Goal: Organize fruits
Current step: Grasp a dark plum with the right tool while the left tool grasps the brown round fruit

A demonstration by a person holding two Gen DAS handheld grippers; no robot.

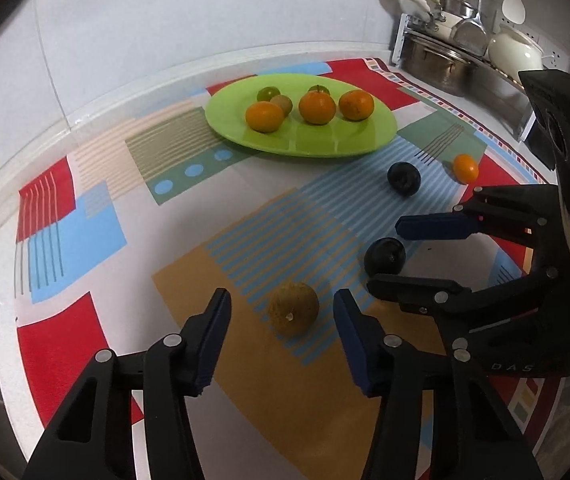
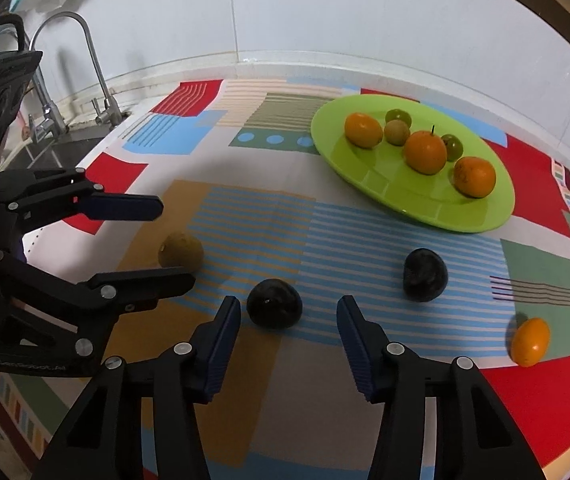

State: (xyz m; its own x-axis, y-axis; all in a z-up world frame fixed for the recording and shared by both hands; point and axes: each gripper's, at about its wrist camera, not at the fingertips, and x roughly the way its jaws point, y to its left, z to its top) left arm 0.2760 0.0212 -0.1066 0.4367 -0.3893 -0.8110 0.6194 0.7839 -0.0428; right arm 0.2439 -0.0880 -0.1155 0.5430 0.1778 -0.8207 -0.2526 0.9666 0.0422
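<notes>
Your left gripper [image 1: 281, 344] brackets the brownish fruit [image 1: 293, 309], your right gripper [image 2: 289, 340] the nearer dark plum [image 2: 274, 303]; both jaws part-open, gripping nothing. Six fruits sit on the green plate [image 1: 365, 140]; four remain on the desk.

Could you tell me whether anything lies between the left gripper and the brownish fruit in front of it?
Nothing visible does: the brownish fruit lies on bare mat just ahead of the left gripper, whose open jaws flank it without touching.

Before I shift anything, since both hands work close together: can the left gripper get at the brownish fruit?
Probably yes. The left gripper is open around the brownish fruit, nothing between; the right gripper is off to one side.
</notes>
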